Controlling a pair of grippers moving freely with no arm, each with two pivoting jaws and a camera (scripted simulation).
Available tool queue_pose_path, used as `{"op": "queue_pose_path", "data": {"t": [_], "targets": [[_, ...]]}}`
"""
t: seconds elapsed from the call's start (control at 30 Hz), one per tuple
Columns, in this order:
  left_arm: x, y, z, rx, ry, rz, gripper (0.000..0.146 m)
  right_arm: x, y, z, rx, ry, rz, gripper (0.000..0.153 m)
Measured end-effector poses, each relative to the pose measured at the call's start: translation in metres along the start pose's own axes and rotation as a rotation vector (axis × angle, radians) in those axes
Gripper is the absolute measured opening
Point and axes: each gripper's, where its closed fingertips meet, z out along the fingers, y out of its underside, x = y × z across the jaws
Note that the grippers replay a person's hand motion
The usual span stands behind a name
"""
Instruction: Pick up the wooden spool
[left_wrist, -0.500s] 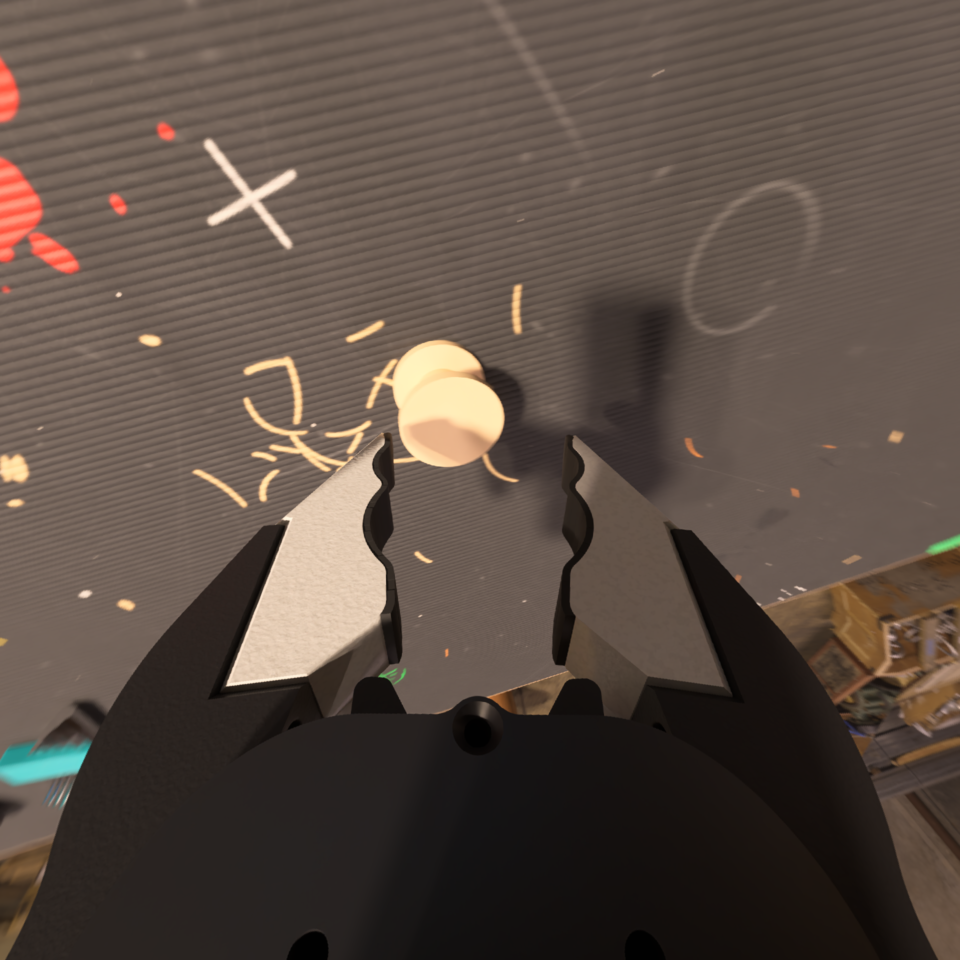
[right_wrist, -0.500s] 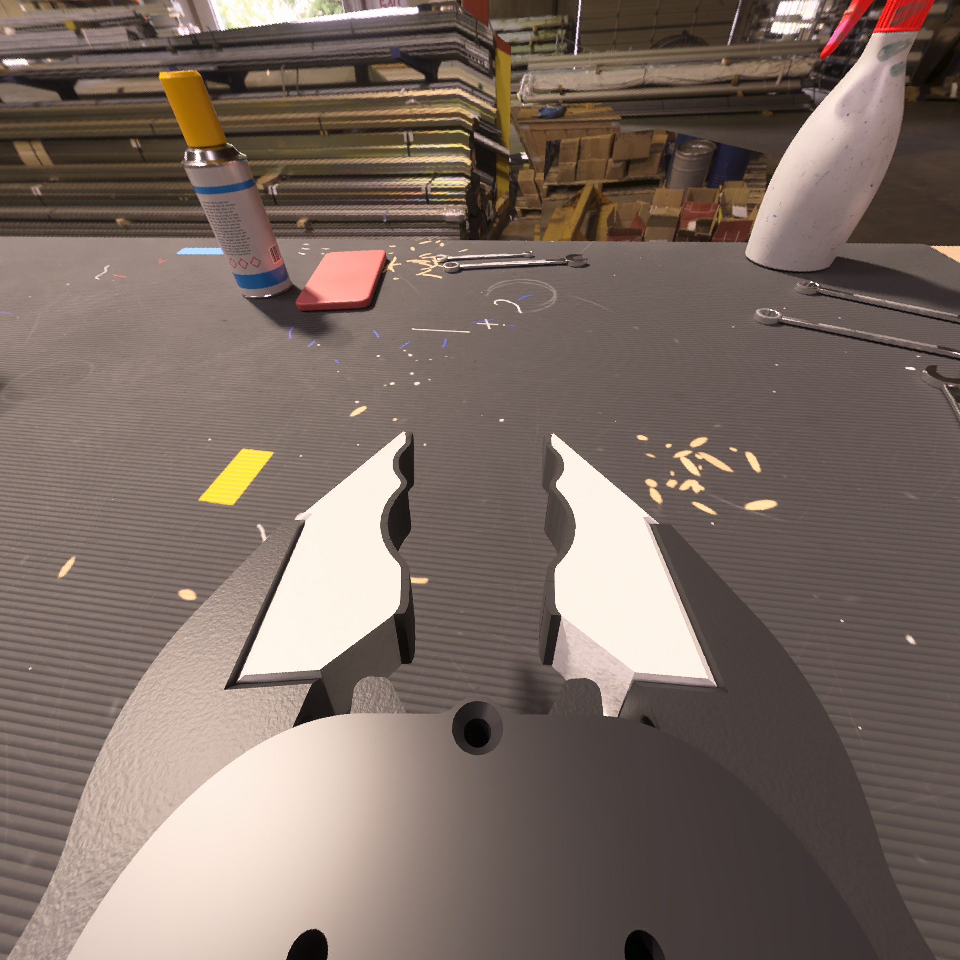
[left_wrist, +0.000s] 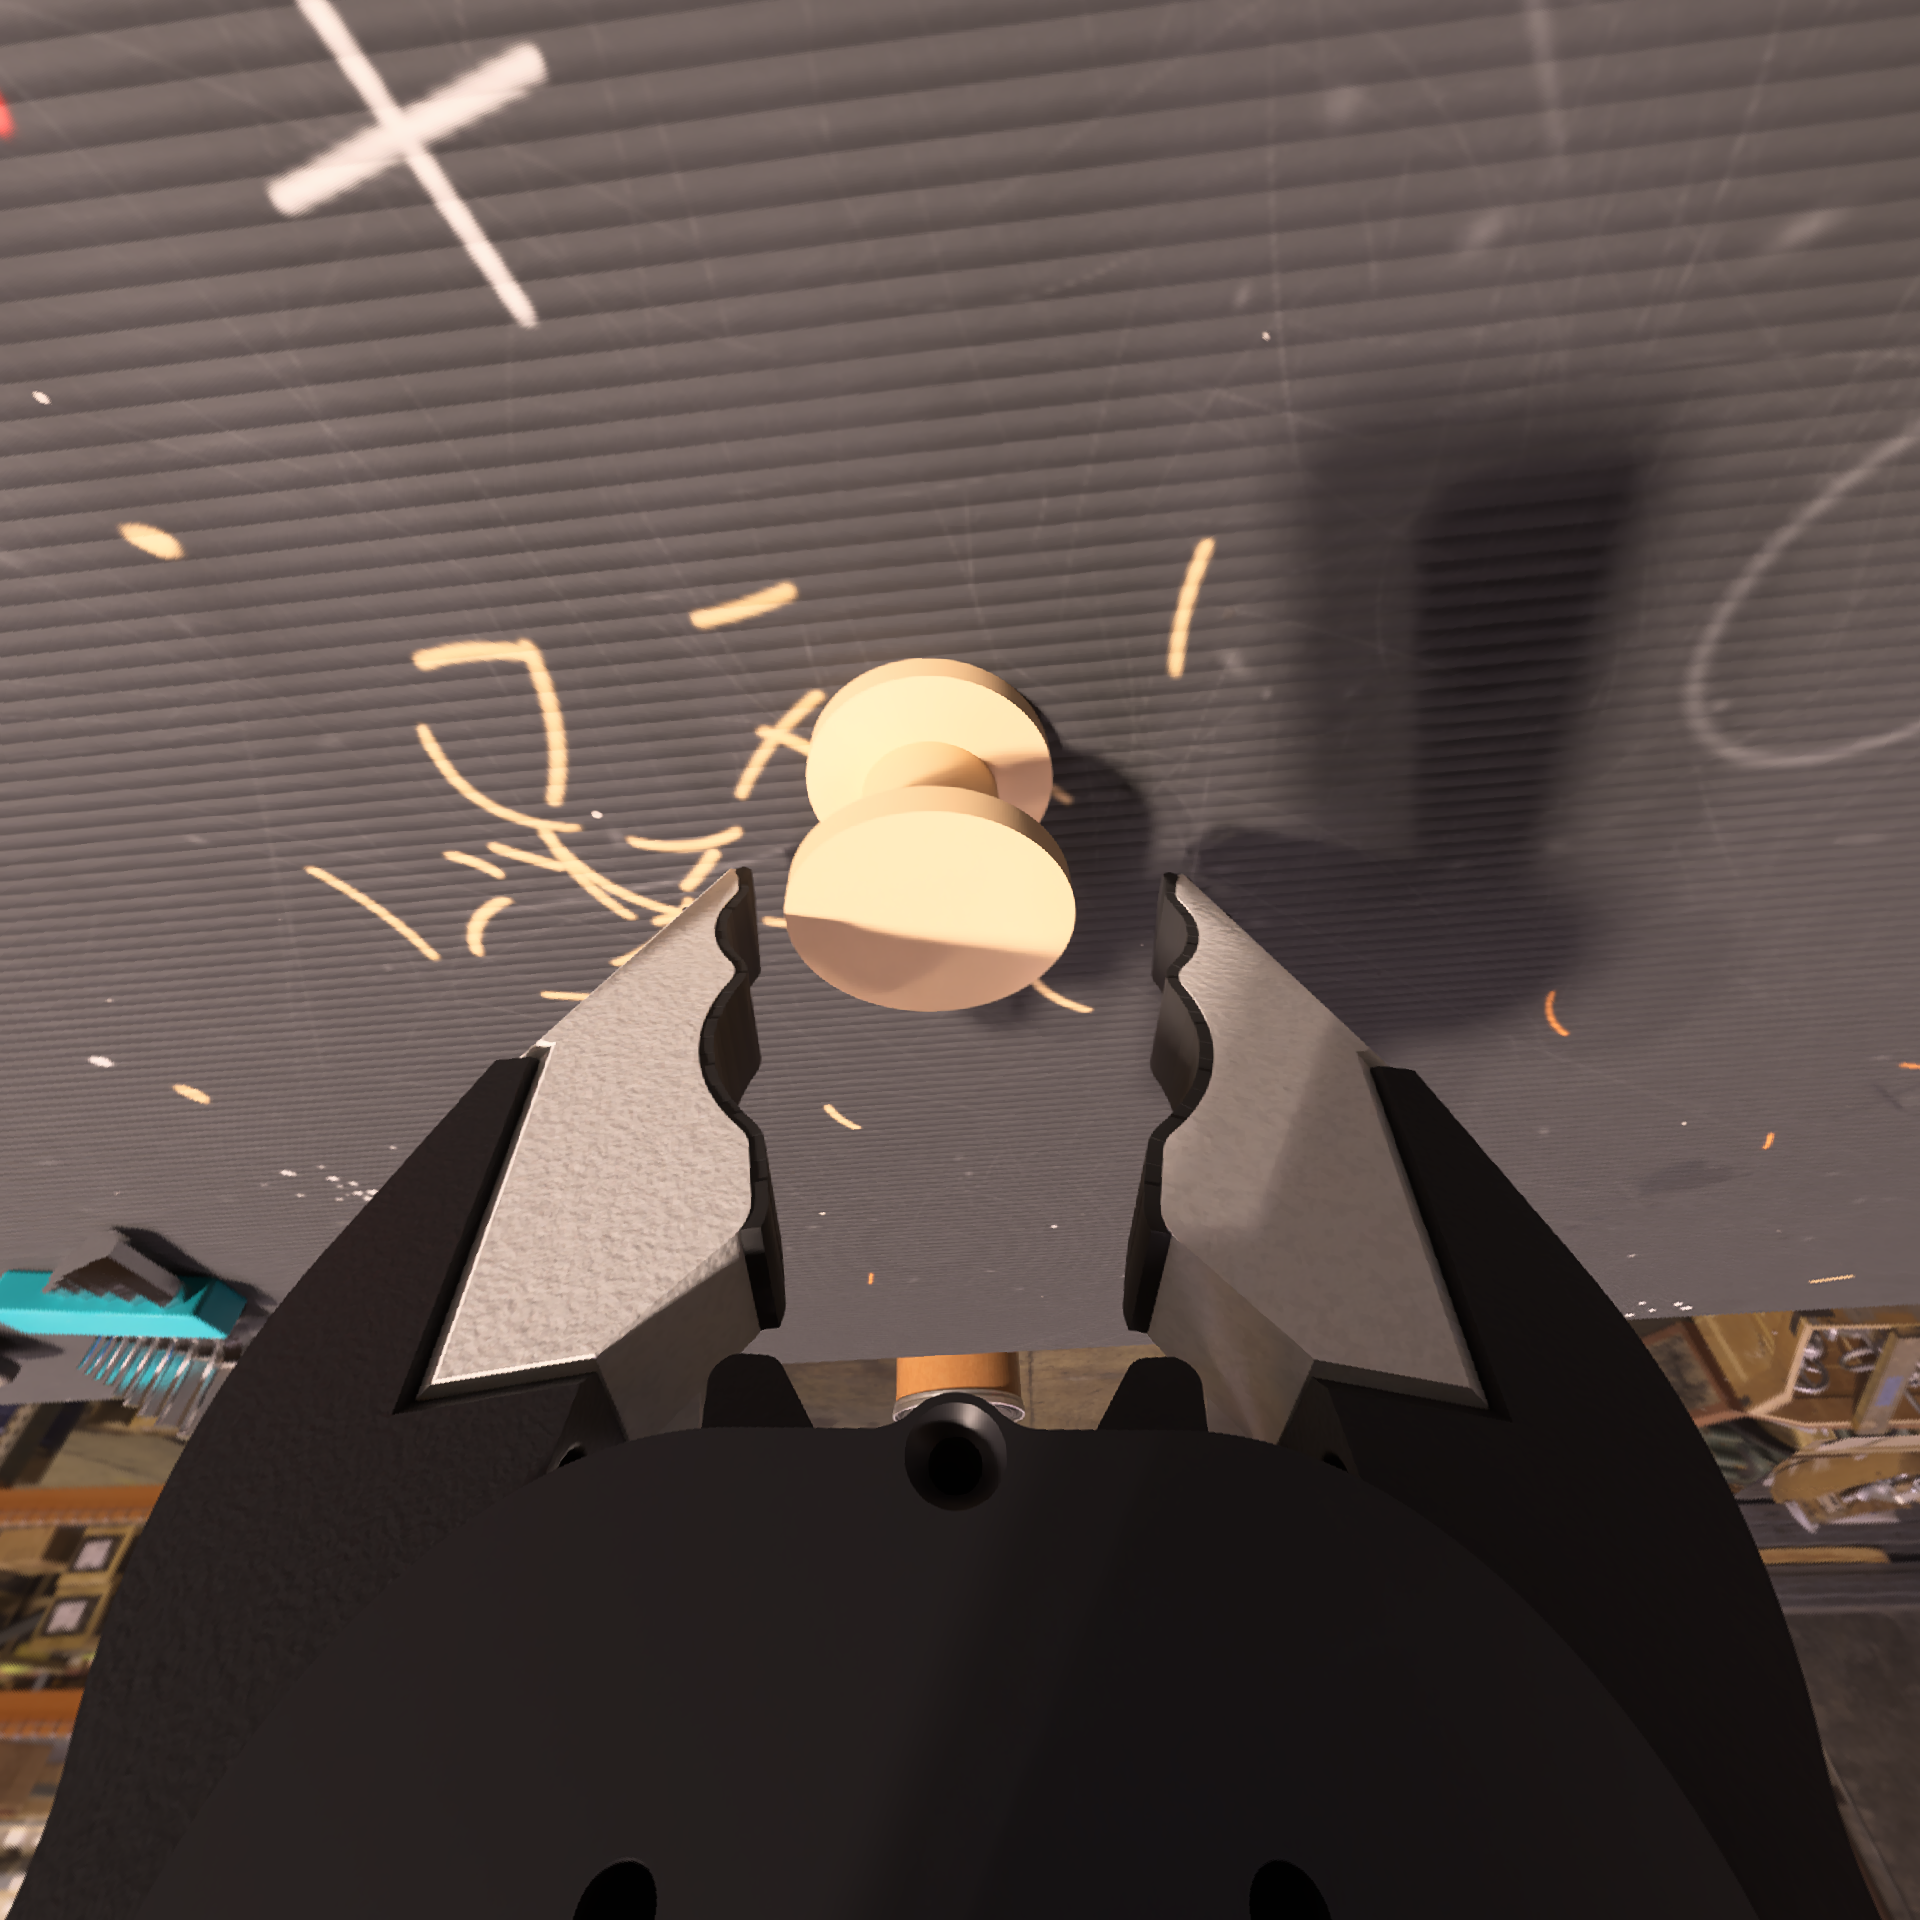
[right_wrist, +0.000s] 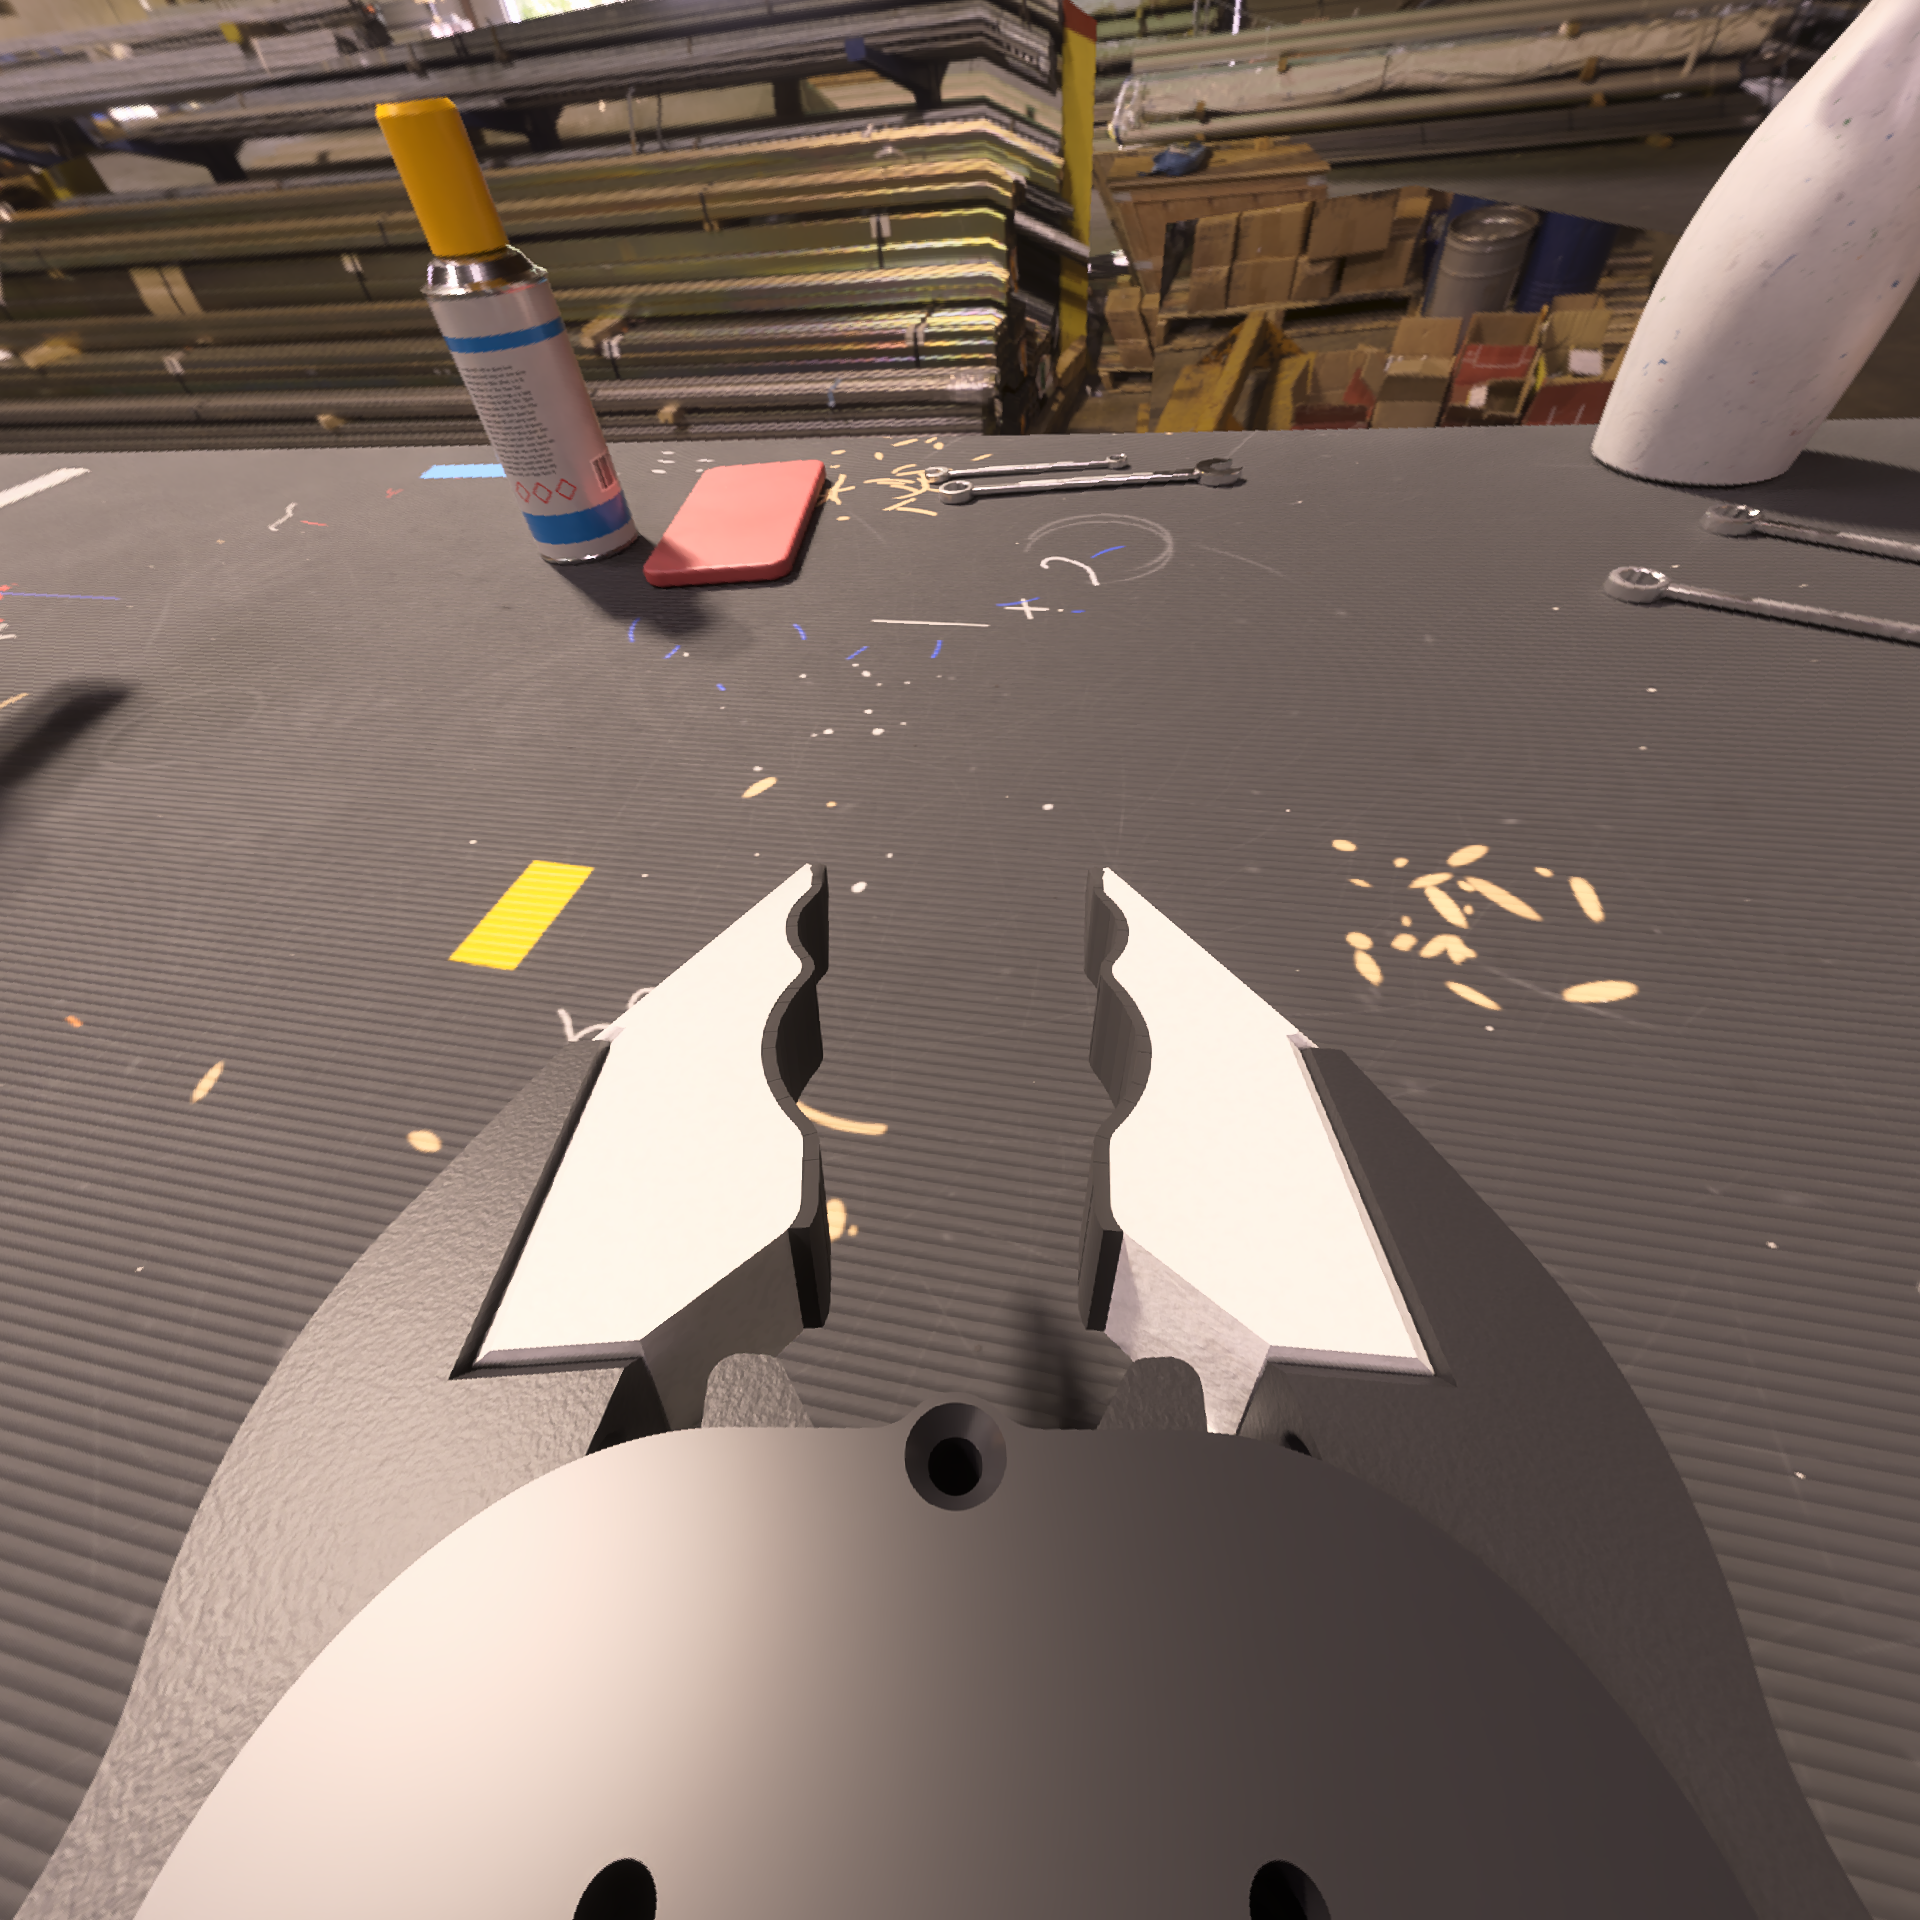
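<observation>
The pale wooden spool (left_wrist: 928, 894) stands on the dark ribbed mat in the left wrist view, one round flange facing me, the other resting on the mat. My left gripper (left_wrist: 954, 894) is open and points down at it; its near flange sits just between the two fingertips, nothing touching. My right gripper (right_wrist: 956, 878) is open and empty, low over the mat. The spool does not show in the right wrist view.
In the right wrist view a spray can with a yellow cap (right_wrist: 509, 353), a red flat block (right_wrist: 738, 523), wrenches (right_wrist: 1081, 476) (right_wrist: 1766, 603) and a white bottle (right_wrist: 1766, 270) lie at the far side. A teal tool (left_wrist: 135, 1320) lies by the mat's edge in the left wrist view.
My left gripper has moved down and forward, so the spool now lies centred between its fingertips and looks larger. My right gripper has barely moved.
</observation>
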Motion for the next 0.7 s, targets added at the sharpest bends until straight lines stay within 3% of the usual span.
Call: {"op": "queue_pose_path", "data": {"t": [0.13,0.43,0.7], "targets": [[-0.0045,-0.0047,-0.002,0.005,-0.012,-0.021,0.052,-0.0034,0.0008,-0.0005,-0.001,-0.023,0.023,0.049],[-0.0051,-0.0038,-0.0024,0.008,-0.005,0.059,0.052,-0.0014,0.0009,-0.0032,0.009,-0.038,0.074,0.049],[-0.0056,-0.0041,-0.0079,0.015,0.182,0.042,0.052,-0.0035,0.0028,-0.0027,-0.008,-0.034,0.063,0.049]]}}
